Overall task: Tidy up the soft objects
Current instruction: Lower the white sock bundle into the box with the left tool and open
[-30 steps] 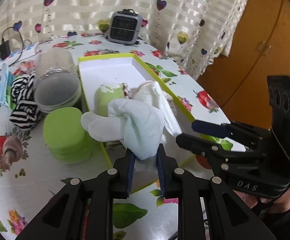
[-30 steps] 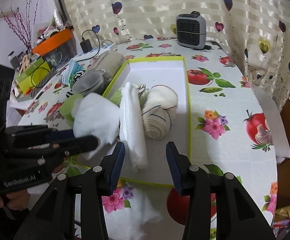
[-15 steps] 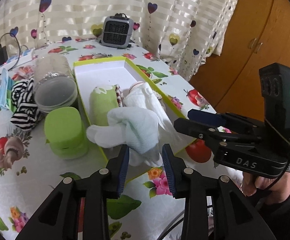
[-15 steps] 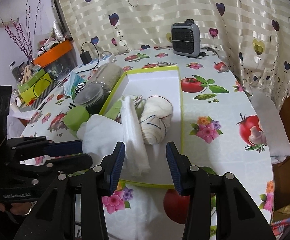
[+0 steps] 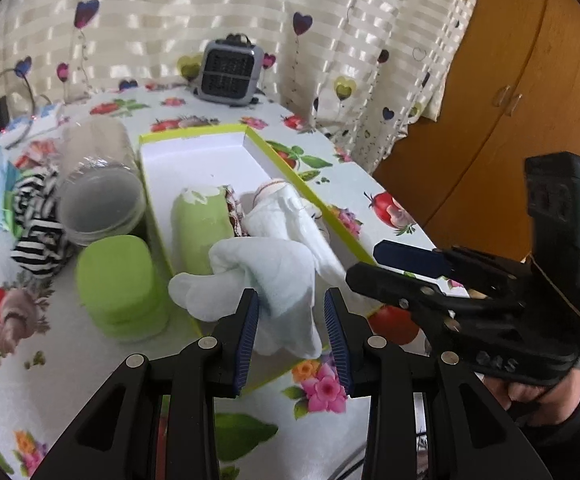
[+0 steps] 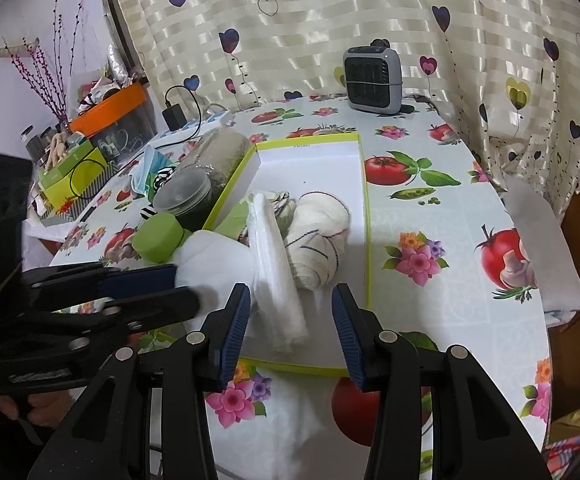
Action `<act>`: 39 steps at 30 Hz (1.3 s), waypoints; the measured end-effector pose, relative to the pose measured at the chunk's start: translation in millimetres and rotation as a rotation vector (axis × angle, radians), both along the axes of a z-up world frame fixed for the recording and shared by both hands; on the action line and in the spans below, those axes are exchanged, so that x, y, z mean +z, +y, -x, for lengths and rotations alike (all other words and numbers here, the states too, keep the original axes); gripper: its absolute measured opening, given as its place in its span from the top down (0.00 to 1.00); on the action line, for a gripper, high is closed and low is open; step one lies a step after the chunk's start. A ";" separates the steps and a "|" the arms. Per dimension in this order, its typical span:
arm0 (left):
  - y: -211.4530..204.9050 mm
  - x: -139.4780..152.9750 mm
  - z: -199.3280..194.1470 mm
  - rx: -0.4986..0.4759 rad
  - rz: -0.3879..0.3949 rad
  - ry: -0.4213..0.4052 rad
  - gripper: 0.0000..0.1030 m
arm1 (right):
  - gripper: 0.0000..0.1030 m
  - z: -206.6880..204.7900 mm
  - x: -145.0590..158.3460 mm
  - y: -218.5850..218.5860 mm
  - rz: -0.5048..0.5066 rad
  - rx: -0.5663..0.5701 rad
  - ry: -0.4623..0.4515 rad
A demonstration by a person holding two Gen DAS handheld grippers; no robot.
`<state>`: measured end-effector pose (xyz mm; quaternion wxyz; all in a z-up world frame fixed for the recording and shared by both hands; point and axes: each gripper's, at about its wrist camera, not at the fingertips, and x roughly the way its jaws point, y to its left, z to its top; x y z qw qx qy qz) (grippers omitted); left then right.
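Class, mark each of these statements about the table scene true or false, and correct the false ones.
1. The left gripper is clamped shut on the white cloth. False: its jaws are open, with the cloth lying loose between them.
2. The green roll lies inside the white box. True.
3. The right gripper is open. True.
4. The grey heater stands inside the box. False: it stands on the table beyond the box, near the curtain.
5. The green lid lies outside the box, on the table. True.
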<state>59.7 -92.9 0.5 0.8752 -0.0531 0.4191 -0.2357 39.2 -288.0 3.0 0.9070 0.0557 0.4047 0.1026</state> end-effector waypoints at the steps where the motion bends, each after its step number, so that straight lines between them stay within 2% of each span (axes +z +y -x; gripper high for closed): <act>1: -1.8 -1.1 -2.1 -0.005 0.005 0.006 0.68 | 0.57 -0.4 -0.4 0.1 0.000 -0.001 0.000; 6: -14.1 -1.9 -5.6 -0.059 0.016 0.003 0.68 | 0.57 -0.7 -1.0 -3.6 0.002 -0.020 0.005; 12: -5.1 2.0 2.7 -0.033 0.009 -0.007 0.68 | 0.57 -1.0 1.9 -5.5 0.002 -0.025 -0.001; 25: 36.0 30.1 29.7 0.109 0.016 -0.096 0.68 | 0.57 -1.4 12.2 9.3 0.012 0.004 -0.032; 31: 62.1 33.9 35.0 0.183 0.029 -0.101 0.68 | 0.57 0.6 18.3 17.7 0.002 0.015 -0.066; 34: 76.9 35.6 38.5 0.219 0.036 -0.105 0.68 | 0.51 2.0 23.1 21.2 -0.004 0.019 -0.090; 39: 99.1 35.7 42.9 0.285 0.036 -0.108 0.68 | 0.51 2.1 27.6 30.9 -0.004 0.039 -0.107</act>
